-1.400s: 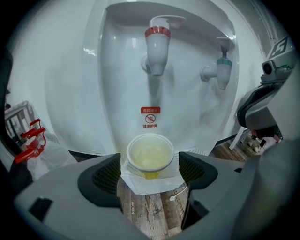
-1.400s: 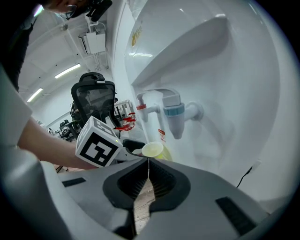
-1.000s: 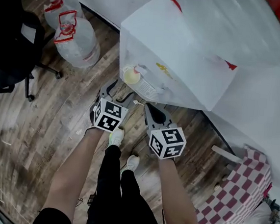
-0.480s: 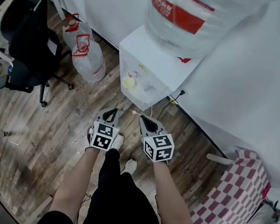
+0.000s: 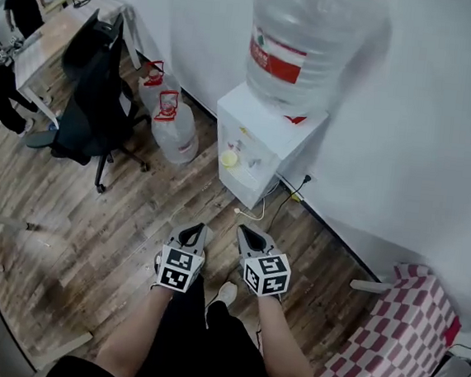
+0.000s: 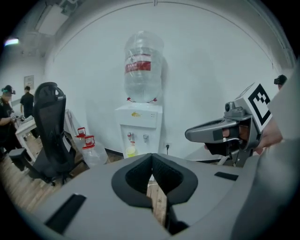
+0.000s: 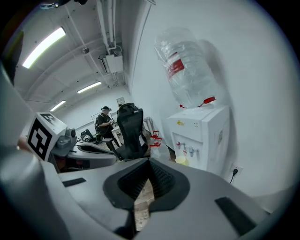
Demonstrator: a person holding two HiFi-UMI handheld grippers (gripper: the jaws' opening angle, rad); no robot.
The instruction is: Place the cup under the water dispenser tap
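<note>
Water dispenser [image 5: 267, 137], white: 1, upper centre of frame, against the wall. Inverted bottle [image 5: 303, 41] on top: 1. Yellow cup [image 5: 229, 159]: 1, in the dispenser's recess beneath the taps. Spare bottles [image 5: 177, 132] on the floor, left of dispenser: 2. Office chair [image 5: 95, 99]: 1. Left tool [image 5: 193, 231]: 1, jaws just closed, pressed together, nothing between. Right tool [image 5: 249, 235]: 1, pressed together, empty

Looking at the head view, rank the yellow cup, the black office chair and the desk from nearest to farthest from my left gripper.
From the left gripper:
1. The yellow cup, just ahead, in the front of the water dispenser.
2. The office chair, farther off to the left.
3. The desk, beyond the chair, at the far upper left.
</note>
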